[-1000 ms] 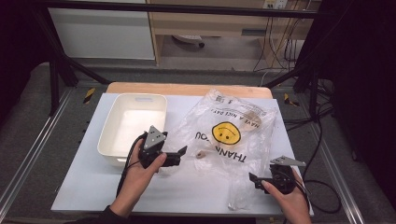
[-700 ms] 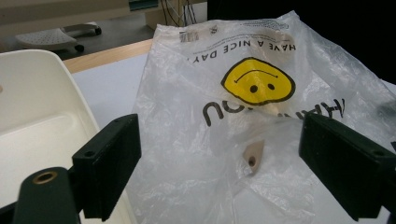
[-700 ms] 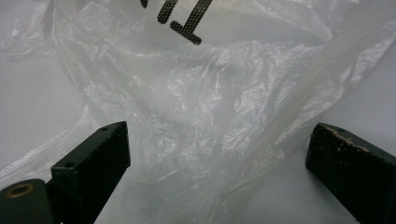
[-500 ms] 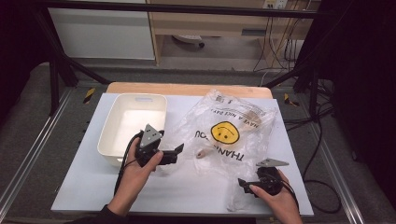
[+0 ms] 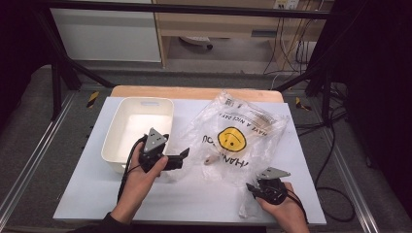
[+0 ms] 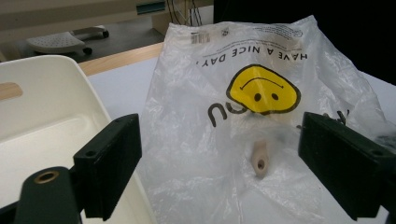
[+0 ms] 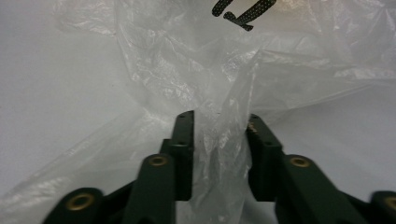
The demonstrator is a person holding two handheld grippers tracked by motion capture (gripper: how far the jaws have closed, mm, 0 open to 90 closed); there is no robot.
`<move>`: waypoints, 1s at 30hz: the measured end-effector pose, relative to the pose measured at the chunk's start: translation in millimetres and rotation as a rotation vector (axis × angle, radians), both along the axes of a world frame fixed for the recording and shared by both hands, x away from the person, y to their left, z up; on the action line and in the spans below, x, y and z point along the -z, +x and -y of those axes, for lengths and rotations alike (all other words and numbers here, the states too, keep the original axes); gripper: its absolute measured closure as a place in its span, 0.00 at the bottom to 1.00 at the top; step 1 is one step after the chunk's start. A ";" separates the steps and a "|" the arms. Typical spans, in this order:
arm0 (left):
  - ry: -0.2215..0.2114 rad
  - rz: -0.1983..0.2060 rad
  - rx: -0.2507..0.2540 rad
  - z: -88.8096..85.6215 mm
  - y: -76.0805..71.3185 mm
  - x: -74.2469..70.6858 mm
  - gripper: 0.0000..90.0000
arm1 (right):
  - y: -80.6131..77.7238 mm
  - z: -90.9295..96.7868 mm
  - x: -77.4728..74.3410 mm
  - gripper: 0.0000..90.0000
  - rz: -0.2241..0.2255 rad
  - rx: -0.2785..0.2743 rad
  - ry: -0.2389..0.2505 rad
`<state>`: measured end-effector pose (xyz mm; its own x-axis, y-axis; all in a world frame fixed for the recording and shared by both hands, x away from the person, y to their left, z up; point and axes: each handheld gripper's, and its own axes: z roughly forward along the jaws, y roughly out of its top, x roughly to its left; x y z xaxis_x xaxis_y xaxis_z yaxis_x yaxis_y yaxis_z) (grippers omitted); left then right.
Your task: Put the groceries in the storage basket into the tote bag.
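Right gripper: jaws just closing, plastic bag bunched between pads at near edge. Left gripper: wide open, empty, facing bag. Beyond: white bin. Risk: thin film slipping or tearing under pull.

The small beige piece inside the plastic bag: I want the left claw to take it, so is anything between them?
Yes. The beige piece lies inside the clear plastic bag, whose film covers it, so the open left claw would meet plastic first. Nothing else visible lies between them.
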<state>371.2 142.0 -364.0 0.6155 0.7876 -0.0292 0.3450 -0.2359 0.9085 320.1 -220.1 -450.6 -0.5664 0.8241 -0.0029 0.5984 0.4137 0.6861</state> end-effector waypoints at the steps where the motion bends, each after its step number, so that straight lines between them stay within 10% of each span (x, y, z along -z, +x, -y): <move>1: 0.001 0.000 -0.002 -0.4 0.1 -0.1 0.15 | 0.3 -0.3 -0.2 0.84 -0.002 -0.009 0.002; 11: 0.008 -0.003 0.003 2.7 -1.1 0.9 0.15 | 3.2 9.4 -3.8 1.00 -0.035 -0.022 0.003; 30: 0.074 -0.031 0.043 25.5 -11.2 15.3 0.15 | 14.9 72.6 -4.9 1.00 -0.032 0.184 -0.007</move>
<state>359.9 116.5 -379.3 0.6483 0.7613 0.0087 0.3605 -0.3170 0.8772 334.9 -292.7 -445.7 -0.4064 0.9137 0.0070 0.6861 0.3001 0.6628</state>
